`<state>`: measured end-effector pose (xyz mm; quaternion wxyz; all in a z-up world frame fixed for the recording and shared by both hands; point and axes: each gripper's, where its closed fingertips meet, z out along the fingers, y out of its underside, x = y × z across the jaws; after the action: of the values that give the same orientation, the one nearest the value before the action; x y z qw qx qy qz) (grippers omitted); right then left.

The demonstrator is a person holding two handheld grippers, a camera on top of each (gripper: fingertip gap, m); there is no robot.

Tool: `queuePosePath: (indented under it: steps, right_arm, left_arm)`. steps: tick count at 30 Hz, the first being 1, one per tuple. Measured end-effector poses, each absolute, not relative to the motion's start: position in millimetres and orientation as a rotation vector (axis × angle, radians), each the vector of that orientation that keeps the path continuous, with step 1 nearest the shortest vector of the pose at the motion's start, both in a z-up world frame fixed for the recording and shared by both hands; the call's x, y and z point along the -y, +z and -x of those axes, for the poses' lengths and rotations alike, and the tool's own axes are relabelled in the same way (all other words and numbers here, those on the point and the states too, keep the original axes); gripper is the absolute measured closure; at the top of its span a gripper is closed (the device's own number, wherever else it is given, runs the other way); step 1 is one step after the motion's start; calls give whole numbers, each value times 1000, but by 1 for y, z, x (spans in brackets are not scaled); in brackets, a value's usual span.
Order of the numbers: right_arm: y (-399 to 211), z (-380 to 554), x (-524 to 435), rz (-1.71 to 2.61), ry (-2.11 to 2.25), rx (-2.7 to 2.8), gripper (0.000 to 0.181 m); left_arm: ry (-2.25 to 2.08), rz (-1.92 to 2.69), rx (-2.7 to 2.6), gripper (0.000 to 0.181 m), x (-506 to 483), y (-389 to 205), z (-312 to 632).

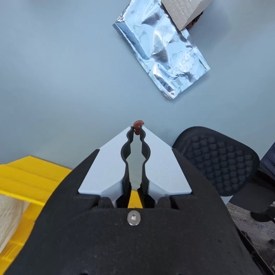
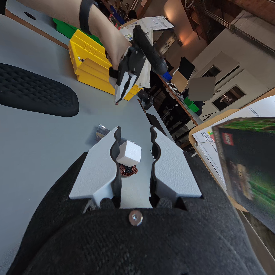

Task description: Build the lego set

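The left hand-held gripper [image 1: 137, 129], clamped on a small reddish-brown piece [image 1: 138, 126] above the bench [image 1: 59, 89], should descend squarely onto the brown assembly [image 2: 128, 170] while the right hand-held gripper [image 2: 134, 129], jaws apart, steadies it.

Two grippers are being shown: the left gripper [image 1: 137, 129] and the right gripper [image 2: 135, 129]. One small reddish-brown piece [image 1: 138, 126], one silver foil bag [image 1: 162, 49] at upper right and one white block [image 2: 129, 154] are being counted. One yellow bin [image 2: 89, 59], upper centre, and one dark boxed set [image 2: 250, 163] at right are being seen.
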<state>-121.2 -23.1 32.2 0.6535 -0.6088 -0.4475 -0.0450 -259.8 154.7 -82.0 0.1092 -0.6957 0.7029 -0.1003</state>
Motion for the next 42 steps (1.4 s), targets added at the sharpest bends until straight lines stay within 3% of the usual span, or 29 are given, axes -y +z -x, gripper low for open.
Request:
queuePosePath:
  steps: [7,21,23,32,42]
  right_arm:
    - [26,117,56,1395,-94,1044,142]
    - [18,123,59,1422,-76,1072,142]
    - [19,126,61,1415,-72,1079,142]
    - [19,140,68,1408,-73,1119,142]
    - [17,154,63,1402,-50,1149,141]
  left_arm:
    - [-175,2105,-2116,176,-162,-142,242]
    - [-285,2219,-2154,175,-158,-159,259]
    - [-297,2228,-2152,168,-157,-158,262]
    - [-420,2284,-2024,155,-160,-128,274]
    - [-419,2285,-1779,158,-191,-47,336]
